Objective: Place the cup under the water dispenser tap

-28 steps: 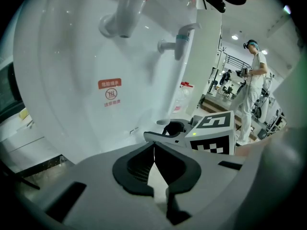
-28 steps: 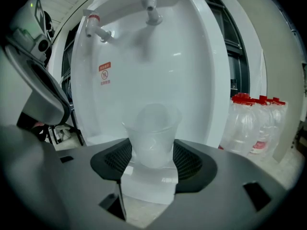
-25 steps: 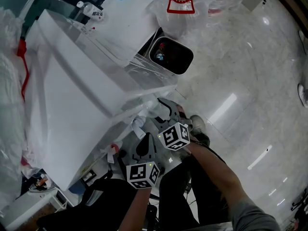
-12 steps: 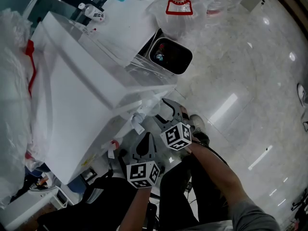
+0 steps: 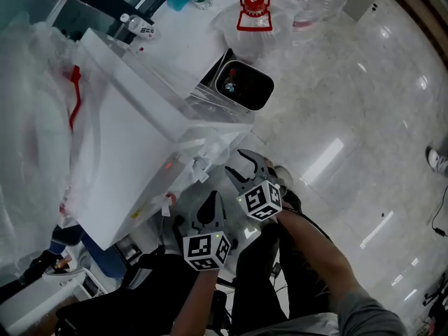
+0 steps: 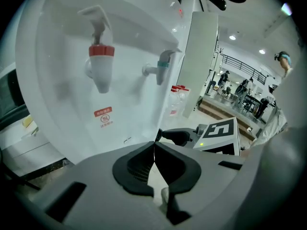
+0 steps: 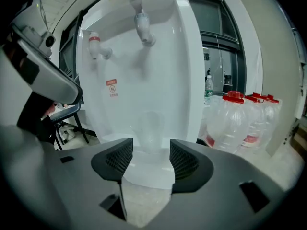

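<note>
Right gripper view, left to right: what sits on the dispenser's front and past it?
red-collared white tap → pale blue-grey tap → small clear bottle → cluster of clear red-capped water jugs

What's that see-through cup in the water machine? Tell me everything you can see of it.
The cup is clear, thin and plastic-looking, hard to pick out against the white dispenser. It stands upright on the ledge of the recess, below the pale tap, not the red tap. Only the ledge touches it: the right gripper, its wide jaws just closed slightly, is apart from it and holds nothing.
</note>
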